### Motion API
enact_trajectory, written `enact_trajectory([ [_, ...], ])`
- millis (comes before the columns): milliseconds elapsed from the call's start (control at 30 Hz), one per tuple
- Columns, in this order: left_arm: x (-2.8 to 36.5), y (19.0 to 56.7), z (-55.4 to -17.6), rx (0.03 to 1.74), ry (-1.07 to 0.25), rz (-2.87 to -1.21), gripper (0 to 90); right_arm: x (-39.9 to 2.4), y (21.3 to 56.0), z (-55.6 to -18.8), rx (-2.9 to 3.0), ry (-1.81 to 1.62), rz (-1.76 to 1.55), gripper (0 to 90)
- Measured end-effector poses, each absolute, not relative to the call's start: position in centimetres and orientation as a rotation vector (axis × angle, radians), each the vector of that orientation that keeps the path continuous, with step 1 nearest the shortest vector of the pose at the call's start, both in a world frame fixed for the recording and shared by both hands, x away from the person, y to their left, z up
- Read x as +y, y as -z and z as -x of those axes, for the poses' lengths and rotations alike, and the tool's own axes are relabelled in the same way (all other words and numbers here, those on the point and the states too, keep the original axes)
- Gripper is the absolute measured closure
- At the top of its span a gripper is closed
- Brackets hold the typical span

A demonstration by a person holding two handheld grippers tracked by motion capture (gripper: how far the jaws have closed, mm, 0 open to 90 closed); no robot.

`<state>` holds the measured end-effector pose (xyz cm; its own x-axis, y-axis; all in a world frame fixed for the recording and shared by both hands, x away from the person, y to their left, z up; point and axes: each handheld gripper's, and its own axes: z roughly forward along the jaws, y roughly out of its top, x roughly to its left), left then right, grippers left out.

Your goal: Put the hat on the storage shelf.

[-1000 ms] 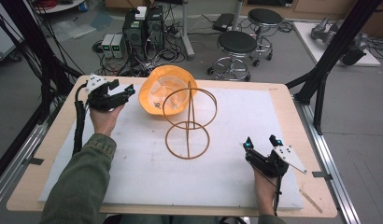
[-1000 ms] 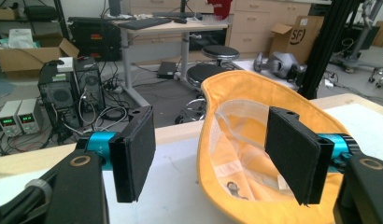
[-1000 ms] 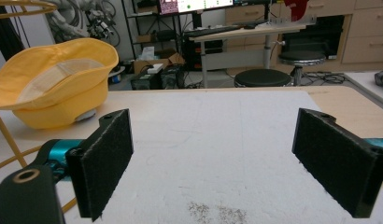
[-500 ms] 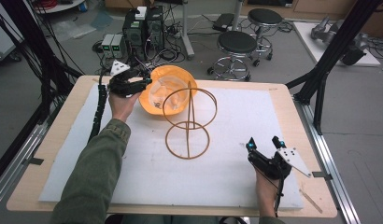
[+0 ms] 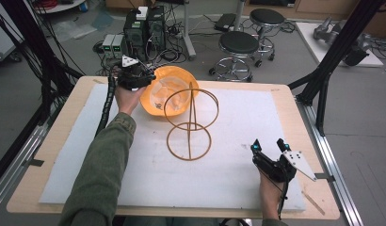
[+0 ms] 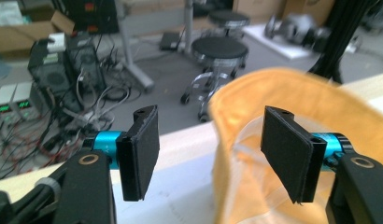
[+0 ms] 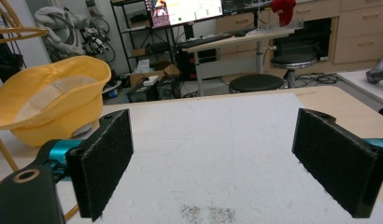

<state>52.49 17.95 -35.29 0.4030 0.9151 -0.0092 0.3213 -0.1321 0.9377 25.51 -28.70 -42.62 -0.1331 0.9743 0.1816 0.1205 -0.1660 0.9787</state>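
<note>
**Ana:** Left gripper sits at the far-left rim of the orange hat, right? What are its jaws doing?

**Ben:** They stand apart, released, with nothing pinched. In the left gripper view the hat's rim runs up between the two black pads; one pad is outside the rim, the other over the hollow inside. Neither pad presses on the fabric.

**Ana:** And the hat itself?

**Ben:** It lies upside down, opening upward, on the white mat. Its pale lining faces up. It touches the wire stand or comes just beside it, on the stand's far-left side; I cannot tell which from the high view.

**Ana:** Describe the stand.

**Ben:** Thin, tan, two rings joined by an upright rod: a lower ring flat on the mat and an upper ring tilted above it, leaning toward the hat.

**Ana:** The right gripper?

**Ben:** Well apart from the hat, on the near-right side of the stand, low over the mat. Its jaws are wide apart too, holding nothing. In the right gripper view bare mat lies between the pads, and the hat shows off to the left beyond them, with a piece of the stand's wire above it.
</note>
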Motion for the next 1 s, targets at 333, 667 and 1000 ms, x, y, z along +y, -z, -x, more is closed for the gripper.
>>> enact_trajectory([
  [333,17.1,37.9,-53.1,1.15,-0.62,-1.735,36.4,-28.7,42.7,-25.6,1.282,-1.378,-1.378,11.5],
  [667,17.3,39.1,-53.5,1.206,-0.591,-1.737,39.7,-28.8,42.8,-25.5,1.267,-1.369,-1.39,11.5],
  [1000,17.9,40.5,-53.5,1.225,-0.459,-1.742,75.2,-28.6,42.8,-25.3,1.292,-1.331,-1.374,11.5],
])
